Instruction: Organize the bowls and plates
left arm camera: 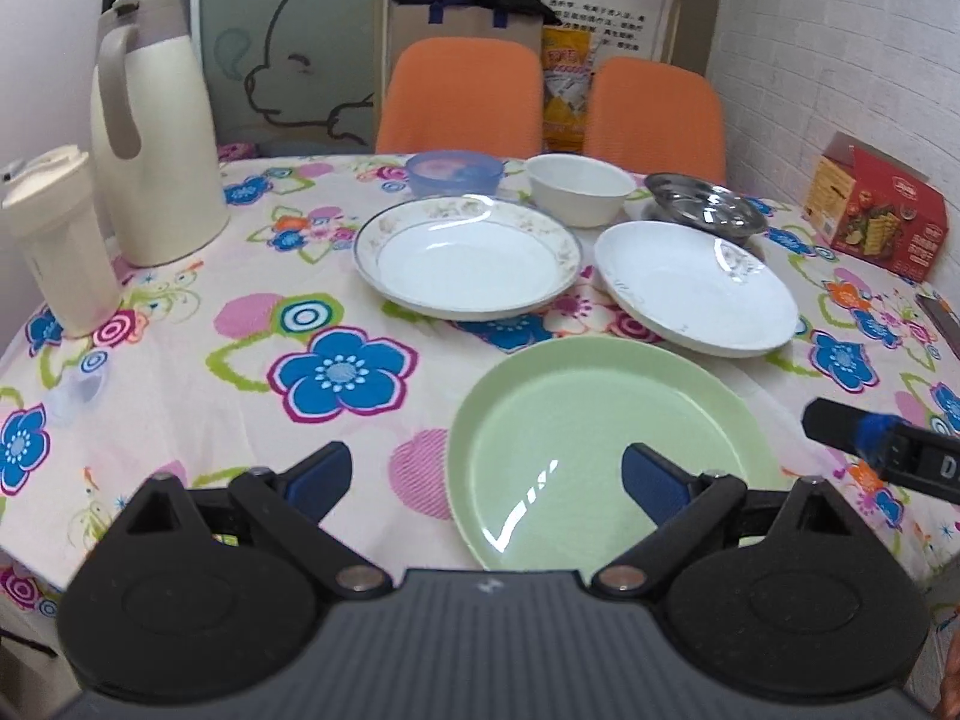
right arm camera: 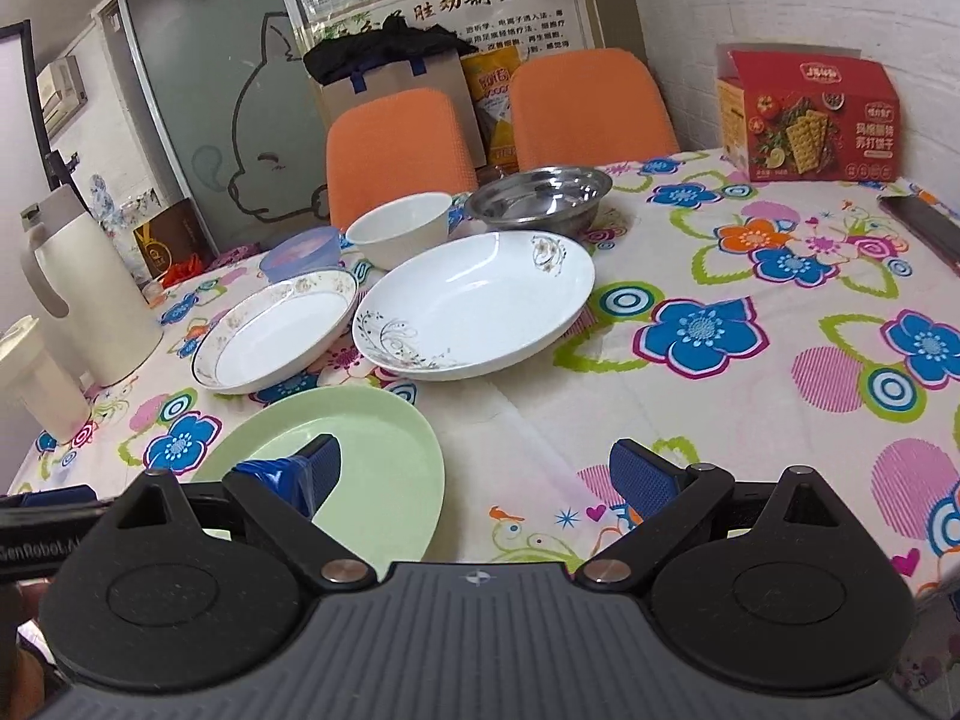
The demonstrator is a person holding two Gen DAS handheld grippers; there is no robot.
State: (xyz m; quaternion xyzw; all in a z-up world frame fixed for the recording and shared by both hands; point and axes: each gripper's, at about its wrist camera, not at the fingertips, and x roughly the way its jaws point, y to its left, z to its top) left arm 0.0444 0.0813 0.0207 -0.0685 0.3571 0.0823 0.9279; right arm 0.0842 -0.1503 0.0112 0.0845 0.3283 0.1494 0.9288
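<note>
Desk (left arm camera: 180, 372), covered by a floral cloth in pink, blue and green.

Item 1: round pale green plastic plate (left arm camera: 606, 450), nearest me, lying flat at the desk's near edge.
Item 2: white ceramic plate with a grey-and-floral rim (left arm camera: 468, 258), behind the green plate to the left.
Item 3: white ceramic plate with a scroll motif (left arm camera: 696, 288), just beside item 2 on its right; whether the rims touch I cannot tell.
Item 4: translucent blue plastic bowl (left arm camera: 453, 171), behind item 2.
Item 5: white ceramic bowl (left arm camera: 579, 189), right of the blue one.
Item 6: shallow stainless steel bowl (left arm camera: 705, 204), furthest right in the back row, tilted.

My left hand-held gripper (left arm camera: 486, 480): jaws spread wide, nothing between them, over the green plate's near left part.
My right hand-held gripper (right arm camera: 474, 474): jaws spread wide, nothing between them, over bare cloth to the right of the green plate.

Also on desk: tall cream thermos jug (left arm camera: 150, 138), red cracker box (right arm camera: 810, 114).
</note>
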